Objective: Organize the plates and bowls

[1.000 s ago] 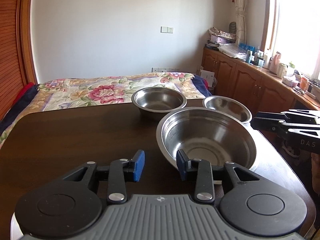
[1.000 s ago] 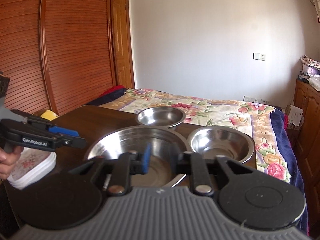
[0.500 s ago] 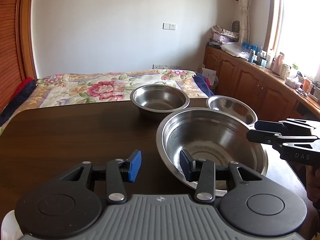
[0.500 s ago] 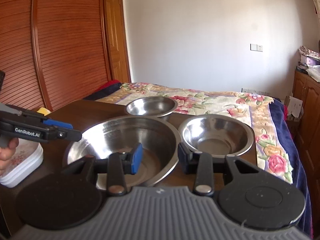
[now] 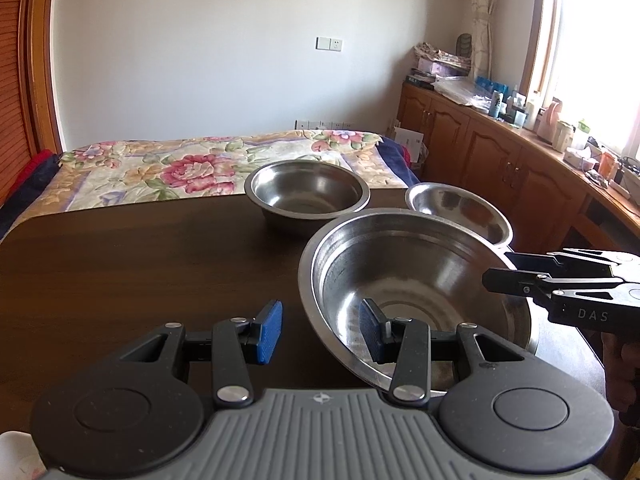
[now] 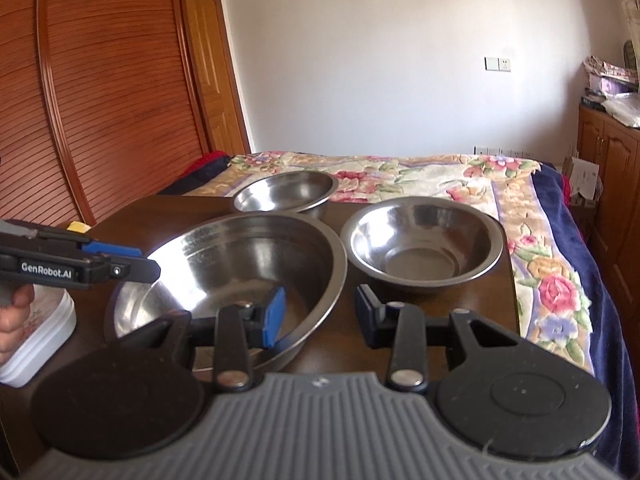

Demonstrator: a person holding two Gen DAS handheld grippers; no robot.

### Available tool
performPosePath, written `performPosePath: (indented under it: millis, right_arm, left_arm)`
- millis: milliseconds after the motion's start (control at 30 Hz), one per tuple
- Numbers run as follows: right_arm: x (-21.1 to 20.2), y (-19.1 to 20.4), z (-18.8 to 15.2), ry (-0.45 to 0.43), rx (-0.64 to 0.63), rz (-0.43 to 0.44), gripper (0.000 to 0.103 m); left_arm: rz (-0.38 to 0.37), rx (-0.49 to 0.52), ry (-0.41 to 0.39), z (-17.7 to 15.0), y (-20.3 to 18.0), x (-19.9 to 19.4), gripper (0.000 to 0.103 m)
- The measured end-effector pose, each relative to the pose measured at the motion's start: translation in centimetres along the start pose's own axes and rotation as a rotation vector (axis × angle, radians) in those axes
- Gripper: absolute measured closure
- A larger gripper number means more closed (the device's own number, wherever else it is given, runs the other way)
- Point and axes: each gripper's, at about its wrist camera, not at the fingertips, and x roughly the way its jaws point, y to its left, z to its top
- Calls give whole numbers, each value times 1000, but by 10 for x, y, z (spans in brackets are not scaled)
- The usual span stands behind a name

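Note:
Three steel bowls stand on a dark wooden table (image 5: 140, 272). The large bowl (image 5: 412, 280) (image 6: 248, 264) is nearest. A medium bowl (image 5: 308, 192) (image 6: 284, 192) sits behind it, and a small bowl (image 5: 460, 208) (image 6: 420, 240) to its right. My left gripper (image 5: 320, 334) (image 6: 132, 264) is open, with the large bowl's near-left rim between its blue pads. My right gripper (image 6: 320, 316) (image 5: 496, 276) is open too and straddles the bowl's right rim, with its left pad inside the bowl.
A white floral dish (image 6: 40, 336) lies at the table's left edge under a hand. A bed with a floral cover (image 5: 180, 168) is beyond the table. Wooden cabinets (image 5: 500, 160) line the right wall and a slatted wardrobe (image 6: 100, 100) the left.
Both grippers have come in on the large bowl from either side, so its rim now lies between each pair of fingers. The right gripper's fingers have spread a little wider.

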Motion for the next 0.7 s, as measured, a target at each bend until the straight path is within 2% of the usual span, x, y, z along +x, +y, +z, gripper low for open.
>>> performPosePath:
  millis: [233, 400, 567, 700]
  right_arm:
    - [3, -1, -1, 12, 14, 0, 63]
    - [6, 0, -1, 16, 20, 2, 63]
    - [5, 1, -2, 14, 31, 9, 70]
    - [3, 5, -2, 17, 28, 3, 74]
  left_arm:
    - [-12, -16, 24, 0, 4, 9, 59]
    - [-21, -17, 36, 0, 5, 14, 68]
    - [-37, -19, 36, 0, 6, 14, 77]
    - [-45, -11, 40, 0, 4, 13, 79]
